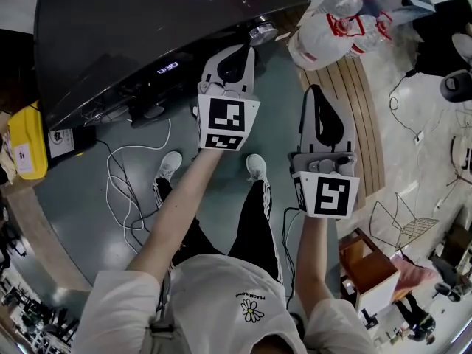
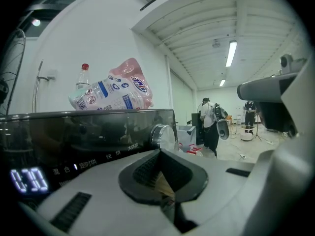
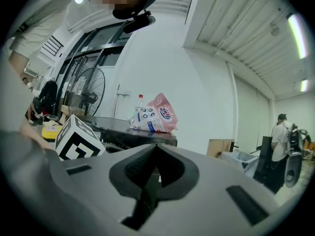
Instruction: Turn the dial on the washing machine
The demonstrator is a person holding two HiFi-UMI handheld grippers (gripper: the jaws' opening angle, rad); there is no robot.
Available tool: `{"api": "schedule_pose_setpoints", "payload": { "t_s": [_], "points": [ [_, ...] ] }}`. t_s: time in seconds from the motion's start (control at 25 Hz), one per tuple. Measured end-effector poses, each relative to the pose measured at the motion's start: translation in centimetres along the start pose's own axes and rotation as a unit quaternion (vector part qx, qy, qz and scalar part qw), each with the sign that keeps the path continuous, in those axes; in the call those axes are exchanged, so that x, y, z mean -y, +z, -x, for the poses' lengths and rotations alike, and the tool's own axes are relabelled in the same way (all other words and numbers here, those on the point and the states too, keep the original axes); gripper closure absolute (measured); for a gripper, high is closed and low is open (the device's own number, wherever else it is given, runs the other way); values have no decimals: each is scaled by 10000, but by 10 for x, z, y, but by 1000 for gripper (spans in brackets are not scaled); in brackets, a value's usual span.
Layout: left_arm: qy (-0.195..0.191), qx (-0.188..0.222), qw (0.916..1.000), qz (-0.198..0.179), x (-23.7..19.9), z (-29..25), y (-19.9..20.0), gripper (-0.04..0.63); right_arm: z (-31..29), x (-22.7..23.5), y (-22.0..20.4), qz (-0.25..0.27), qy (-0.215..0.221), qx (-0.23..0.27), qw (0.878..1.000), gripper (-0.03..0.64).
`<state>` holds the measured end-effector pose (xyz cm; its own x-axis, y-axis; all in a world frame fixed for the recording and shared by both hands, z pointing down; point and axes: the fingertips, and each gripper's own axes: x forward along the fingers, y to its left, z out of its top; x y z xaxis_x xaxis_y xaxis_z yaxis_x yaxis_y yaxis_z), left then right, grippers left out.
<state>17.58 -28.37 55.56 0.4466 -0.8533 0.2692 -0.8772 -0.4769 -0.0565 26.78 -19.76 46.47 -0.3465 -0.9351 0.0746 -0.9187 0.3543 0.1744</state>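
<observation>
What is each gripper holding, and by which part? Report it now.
Nothing is held. The left gripper has its jaws together near the washing machine's dial, not around it. The right gripper is shut and empty too.

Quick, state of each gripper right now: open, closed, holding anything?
Left gripper: closed, empty, pointed at the dial.
Right gripper: closed, empty, held back from the washing machine.

I saw a glossy black washer with a silver dial and pale blue-white digits. The left gripper and right gripper were grey, their cubes patterned black and white. The pouch was pink, white and blue, and the bottle cap red.
</observation>
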Motion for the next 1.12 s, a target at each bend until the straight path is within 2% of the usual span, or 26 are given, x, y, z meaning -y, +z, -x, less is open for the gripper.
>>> {"api": "schedule_pose_setpoints", "payload": {
  "t_s": [0.16,0.56,1.12],
  "points": [
    [-74,-82,9999,-75,4,-4,-10,597,-1,1,1,-6,-10,15,10000,614],
    [-119,-75,9999,-11,7,-11,-16,597,3,14,-7,-66,-202,-58,9998,614],
    [-179,-111,9998,34,12,-19,-21,597,4,17,-16,-72,-250,-137,9996,614]
  ]
}}
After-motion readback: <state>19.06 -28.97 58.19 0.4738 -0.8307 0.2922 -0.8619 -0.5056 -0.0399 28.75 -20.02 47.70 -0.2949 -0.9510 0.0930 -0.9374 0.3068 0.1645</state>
